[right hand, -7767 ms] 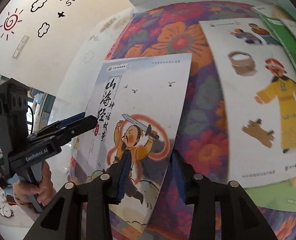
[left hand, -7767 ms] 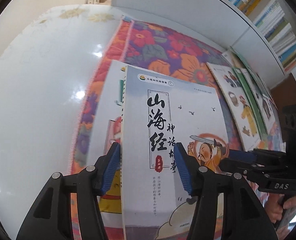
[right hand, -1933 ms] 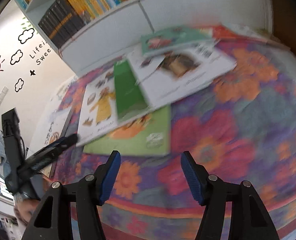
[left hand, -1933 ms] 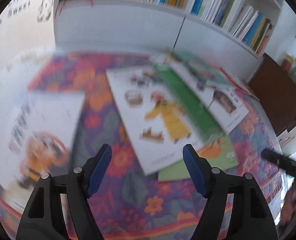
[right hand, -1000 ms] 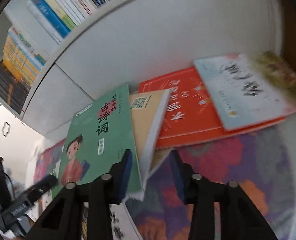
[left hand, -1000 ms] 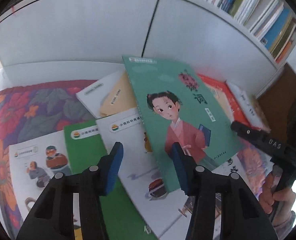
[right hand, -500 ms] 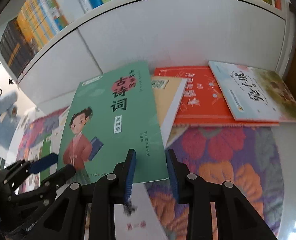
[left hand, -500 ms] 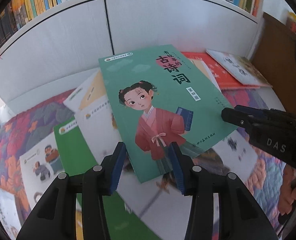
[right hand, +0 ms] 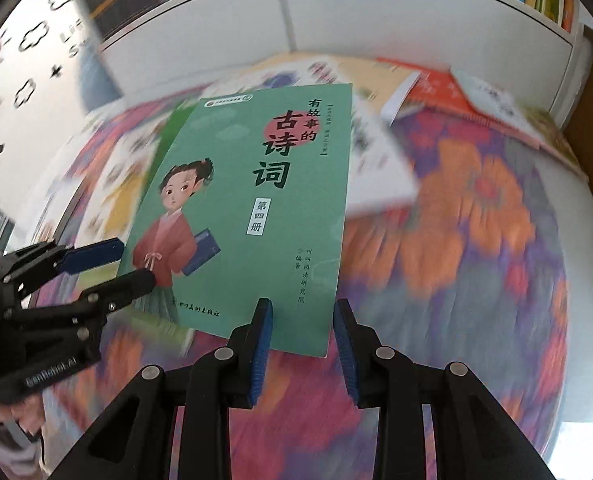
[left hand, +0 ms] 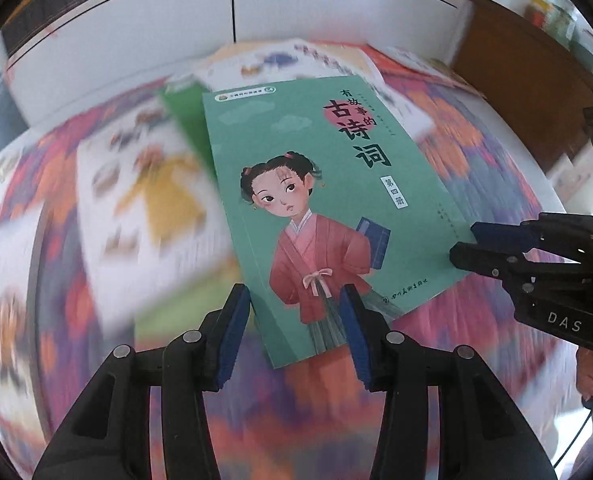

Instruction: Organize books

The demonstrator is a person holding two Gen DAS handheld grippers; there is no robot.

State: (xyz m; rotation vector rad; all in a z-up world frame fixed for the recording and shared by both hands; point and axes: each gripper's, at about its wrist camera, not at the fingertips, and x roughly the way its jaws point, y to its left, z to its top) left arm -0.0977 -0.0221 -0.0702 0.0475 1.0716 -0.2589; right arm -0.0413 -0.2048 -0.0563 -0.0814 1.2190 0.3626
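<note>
Carrying: green book (left hand: 328,216) held between both tools above the floral cloth (left hand: 468,152), cover up.
Left gripper (left hand: 296,332): clamped on the book's near corner at 6 o'clock; jaws opening slightly, so grip needs watching.
Right gripper (right hand: 302,336): clenched on the bottom edge, near the 5 o'clock corner.
Technique: keep both tools level and matched, or the thin cover will twist.
Left view only: brown cabinet (left hand: 536,48) at 2 o'clock.
Right view only: wall decals (right hand: 28,40) at 10 o'clock, orange book (right hand: 436,88).

left gripper (left hand: 296,330) jaws opening, angled down; right gripper (right hand: 302,346) angled down, jaws part closed
</note>
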